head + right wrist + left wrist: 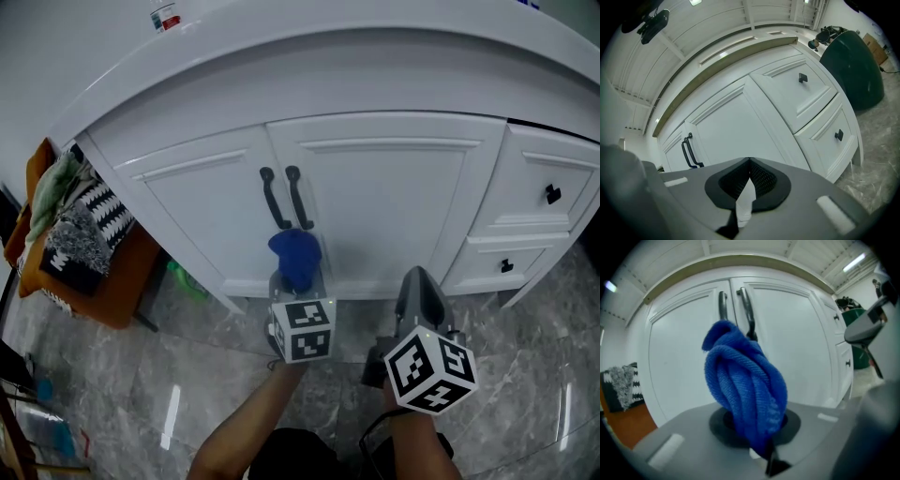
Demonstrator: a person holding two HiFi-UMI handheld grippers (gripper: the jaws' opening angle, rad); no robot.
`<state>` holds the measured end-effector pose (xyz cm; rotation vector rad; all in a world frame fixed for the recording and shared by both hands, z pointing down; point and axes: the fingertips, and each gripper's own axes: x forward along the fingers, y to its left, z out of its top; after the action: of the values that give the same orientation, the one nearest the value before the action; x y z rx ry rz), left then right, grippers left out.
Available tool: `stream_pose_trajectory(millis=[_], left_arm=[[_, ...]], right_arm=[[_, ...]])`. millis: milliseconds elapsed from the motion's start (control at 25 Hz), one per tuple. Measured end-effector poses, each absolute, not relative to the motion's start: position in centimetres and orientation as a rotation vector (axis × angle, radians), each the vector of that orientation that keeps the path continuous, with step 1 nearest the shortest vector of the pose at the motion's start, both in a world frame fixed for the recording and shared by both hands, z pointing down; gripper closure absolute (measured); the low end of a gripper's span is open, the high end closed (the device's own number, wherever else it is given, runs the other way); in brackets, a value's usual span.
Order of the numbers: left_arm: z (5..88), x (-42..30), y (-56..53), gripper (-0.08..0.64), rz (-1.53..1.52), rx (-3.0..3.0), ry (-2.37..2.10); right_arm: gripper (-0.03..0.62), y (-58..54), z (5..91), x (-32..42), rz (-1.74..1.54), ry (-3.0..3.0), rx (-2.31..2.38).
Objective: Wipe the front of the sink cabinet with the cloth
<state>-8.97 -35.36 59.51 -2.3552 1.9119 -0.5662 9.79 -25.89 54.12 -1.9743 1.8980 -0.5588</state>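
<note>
A grey veined marble-tile floor (187, 384) fills the lower part of the head view, glossy enough to carry streaks of light. At the left stands an orange rounded holder (112, 295) (basket or seat, hard to tell), heaped with laundry: a black-and-white zigzag-patterned fabric (111, 211) with a pale green crumpled garment (52, 190) beside it. Just to its right, low on the floor, lies a small bright green object (187, 279). In the right gripper view a large dark green rounded bin (855, 65) stands at the far right.
</note>
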Motion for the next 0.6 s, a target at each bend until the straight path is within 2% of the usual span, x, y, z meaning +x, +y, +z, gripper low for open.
stream_pose_trajectory(millis=[360, 600], left_arm=[[58.9, -0.6, -34.6, 0.515, -0.554, -2.522, 1.669], [58.8, -0.3, -34.6, 0.514, -0.428, -2.509, 1.719]], right_arm=[[0.595, -25.5, 54.0, 12.7, -0.517, 1.831, -2.027], [0.595, -24.7, 53.6, 16.3, -0.470, 1.740, -2.077]])
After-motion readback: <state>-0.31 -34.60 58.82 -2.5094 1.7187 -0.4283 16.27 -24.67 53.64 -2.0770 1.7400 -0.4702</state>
